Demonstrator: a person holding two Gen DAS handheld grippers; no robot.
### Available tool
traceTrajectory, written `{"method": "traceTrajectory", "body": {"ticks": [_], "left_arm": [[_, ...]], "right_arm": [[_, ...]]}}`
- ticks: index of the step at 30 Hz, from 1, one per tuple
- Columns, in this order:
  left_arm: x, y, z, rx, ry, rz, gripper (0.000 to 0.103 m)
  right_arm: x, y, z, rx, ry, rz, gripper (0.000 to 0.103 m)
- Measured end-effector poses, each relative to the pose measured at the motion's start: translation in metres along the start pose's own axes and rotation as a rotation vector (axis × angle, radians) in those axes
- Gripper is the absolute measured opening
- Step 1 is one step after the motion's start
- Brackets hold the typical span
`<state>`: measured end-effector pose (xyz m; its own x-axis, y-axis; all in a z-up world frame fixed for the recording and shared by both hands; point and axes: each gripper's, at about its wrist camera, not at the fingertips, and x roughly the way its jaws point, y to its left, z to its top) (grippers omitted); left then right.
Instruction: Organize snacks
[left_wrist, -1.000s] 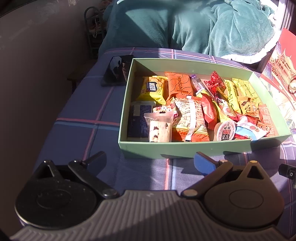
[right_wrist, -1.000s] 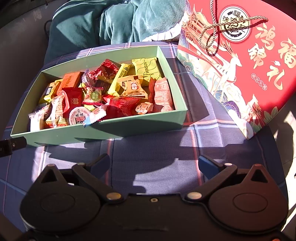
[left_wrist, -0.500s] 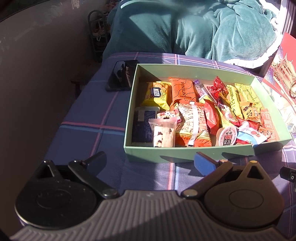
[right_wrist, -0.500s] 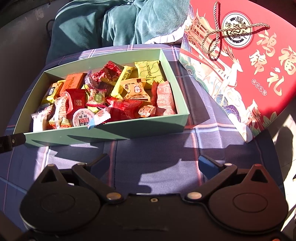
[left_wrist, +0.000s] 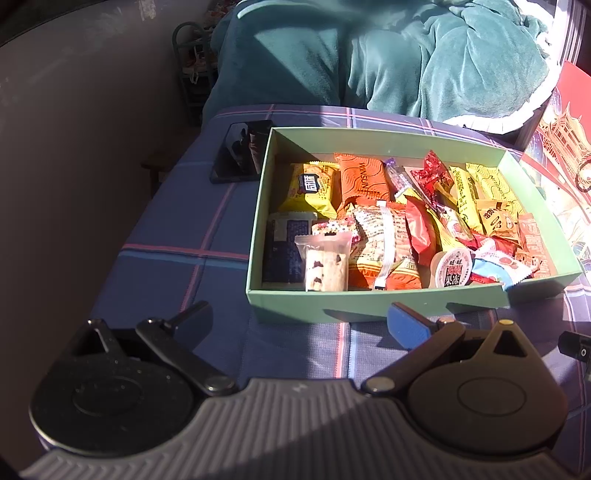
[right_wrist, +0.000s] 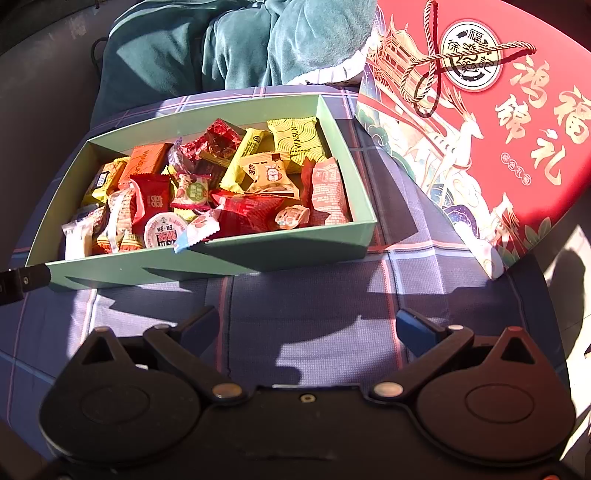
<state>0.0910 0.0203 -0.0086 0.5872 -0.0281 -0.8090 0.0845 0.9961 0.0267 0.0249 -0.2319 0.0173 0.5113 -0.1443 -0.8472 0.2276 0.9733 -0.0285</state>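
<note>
Red gift box: largest item, printed card with a twisted cord handle, leaning ahead and to the right of the right hand-held gripper; judged stiff and light for its bulk, best held by an edge or the cord. Green tray: open, shallow card box on the plaid-covered table, straight ahead of the left hand-held gripper and ahead-left of the right one; thin walls probably flex, so take it at a side wall near a corner. Black phone-like slab: beyond the tray's far left corner, smooth, likely slippery. Snacks, all inside the tray in a loose, overlapping heap; whether this is a sorted or unsorted state cannot be settled. Orange wafer pack: far left-centre, flat, crisp wrapper, contents probably brittle; pinch across the short width. Yellow wafer pack: far right corner, same make. Clear-wrapped nougat bar: against the near wall, ahead of the left hand-held gripper, firm block in slick film; grip the body, not the crimped end. Jelly cup: near wall, right of centre, small round plastic tub with foil lid, squashable; grip by the sides lightly. Blue-and-white candy: smallest, its tail lapping over the near wall, light and crinkly. Both hand-held grippers stand wide apart at the fingers, holding nothing, short of the tray's near wall.
</note>
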Motion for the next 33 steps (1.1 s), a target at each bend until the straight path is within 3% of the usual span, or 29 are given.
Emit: {"method": "traceTrajectory", "body": {"ticks": [4, 33], "left_arm": [[0.0012, -0.002, -0.0024, 0.02, 0.019, -0.025, 0.102], [0.0013, -0.0045, -0.0083, 0.049, 0.024, 0.004, 0.102]], "right_arm": [[0.0001, -0.0007, -0.002, 0.008, 0.001, -0.001, 0.103], [-0.0007, 0.0015, -0.0064, 0.007, 0.009, -0.008, 0.103]]}}
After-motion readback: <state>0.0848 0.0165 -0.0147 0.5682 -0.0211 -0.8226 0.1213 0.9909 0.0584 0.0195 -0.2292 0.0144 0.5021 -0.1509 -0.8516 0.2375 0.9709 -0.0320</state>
